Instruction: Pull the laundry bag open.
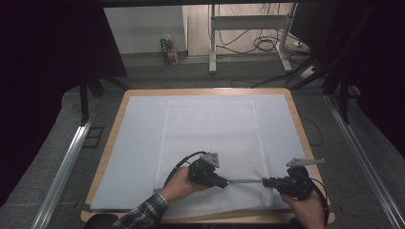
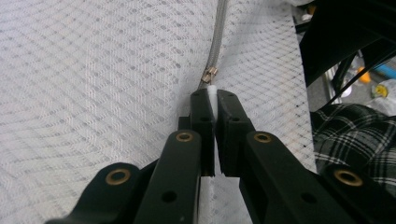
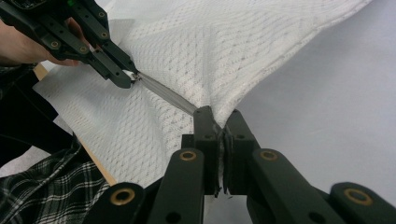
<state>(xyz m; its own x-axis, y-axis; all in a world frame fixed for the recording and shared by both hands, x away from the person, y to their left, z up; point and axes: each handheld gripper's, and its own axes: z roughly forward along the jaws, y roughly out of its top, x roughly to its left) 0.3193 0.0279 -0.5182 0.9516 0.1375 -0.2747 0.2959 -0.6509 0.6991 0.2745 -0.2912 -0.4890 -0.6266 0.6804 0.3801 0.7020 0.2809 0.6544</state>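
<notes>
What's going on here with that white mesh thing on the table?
A person is working the zipper of a white mesh bag lying on a table. The left claw is shut on the white pull tab by the slider. The right claw is shut on the bag's edge at the zipper's other end. The grey zipper is stretched taut between them, near the table's front edge.

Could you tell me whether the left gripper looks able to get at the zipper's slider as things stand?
Probably yes: the left gripper is shut on the white tab just behind the zipper slider, nothing lies between them, and the right gripper holds the mesh bag at the zipper's far end.
</notes>
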